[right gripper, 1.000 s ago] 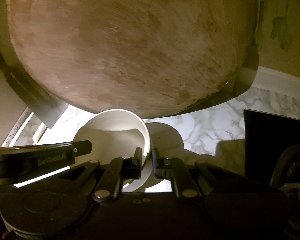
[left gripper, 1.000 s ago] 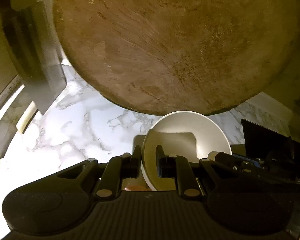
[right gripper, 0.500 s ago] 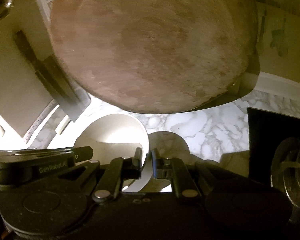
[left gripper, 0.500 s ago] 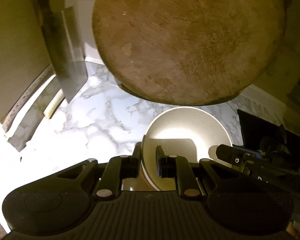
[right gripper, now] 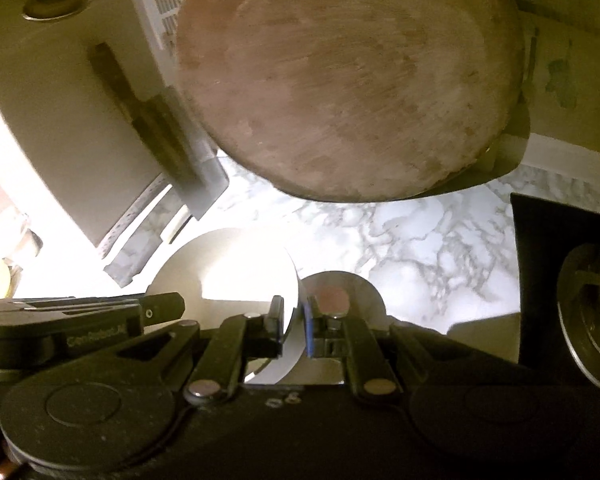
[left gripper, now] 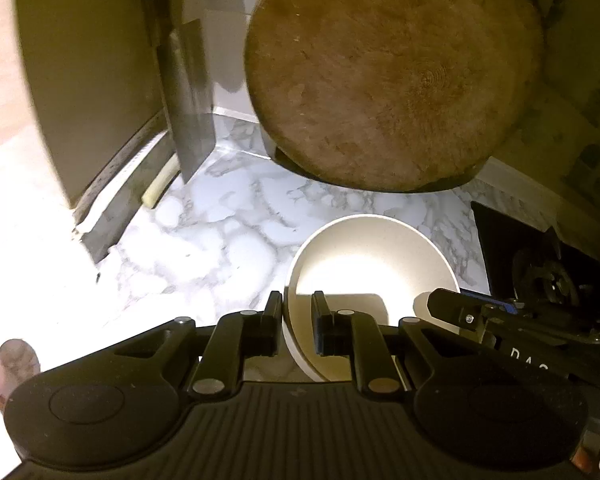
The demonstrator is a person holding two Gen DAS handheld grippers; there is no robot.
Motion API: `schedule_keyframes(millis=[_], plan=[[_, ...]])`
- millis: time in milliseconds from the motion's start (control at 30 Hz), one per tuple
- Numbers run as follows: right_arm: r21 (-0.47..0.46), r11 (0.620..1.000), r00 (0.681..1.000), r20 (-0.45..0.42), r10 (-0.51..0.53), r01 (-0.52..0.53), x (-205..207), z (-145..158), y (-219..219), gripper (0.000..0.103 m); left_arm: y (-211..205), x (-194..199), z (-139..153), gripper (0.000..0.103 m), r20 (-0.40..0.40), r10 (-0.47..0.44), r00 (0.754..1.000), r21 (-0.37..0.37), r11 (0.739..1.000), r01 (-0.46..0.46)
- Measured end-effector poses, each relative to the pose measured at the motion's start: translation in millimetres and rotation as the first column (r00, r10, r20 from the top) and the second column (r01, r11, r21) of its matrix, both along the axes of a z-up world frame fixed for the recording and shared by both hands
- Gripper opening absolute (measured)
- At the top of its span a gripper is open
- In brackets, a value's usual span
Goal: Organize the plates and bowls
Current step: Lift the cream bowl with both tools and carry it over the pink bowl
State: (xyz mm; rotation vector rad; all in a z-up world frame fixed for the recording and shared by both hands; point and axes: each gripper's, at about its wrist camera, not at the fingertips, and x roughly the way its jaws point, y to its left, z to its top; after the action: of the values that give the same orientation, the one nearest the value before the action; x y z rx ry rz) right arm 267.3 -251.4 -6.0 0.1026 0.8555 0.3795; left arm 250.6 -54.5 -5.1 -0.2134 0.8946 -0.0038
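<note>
The left gripper pinches the near rim of a white bowl; the right gripper clamps the opposite rim of the same bowl. The bowl hangs between the two tools, apparently clear of the marble counter. Beyond the fingertips a round wooden chopping board leans upright. This looks like the carrying step; next comes a level, matched move toward wherever the bowls stack. The bowl is plain, smooth, empty and brightly lit inside.
</note>
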Motion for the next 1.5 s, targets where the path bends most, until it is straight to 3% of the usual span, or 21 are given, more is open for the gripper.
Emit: schedule_keyframes(millis=[700,1500], plan=[[0.007,0.998,0.997,-0.045,0.055,-0.055,-76.4,-3.2,34.4,0.009,31.0,-89.0,-2.1,0.014,-0.031,0.017,0.999,0.021,1.000,-0.017],[-0.007,0.998,0.989,-0.130,0.066,-0.068,-83.6,-29.0,42.4,0.009,36.0,-92.1,-31.4,0.014,-0.110,0.029,0.993,0.016,1.000,-0.027]])
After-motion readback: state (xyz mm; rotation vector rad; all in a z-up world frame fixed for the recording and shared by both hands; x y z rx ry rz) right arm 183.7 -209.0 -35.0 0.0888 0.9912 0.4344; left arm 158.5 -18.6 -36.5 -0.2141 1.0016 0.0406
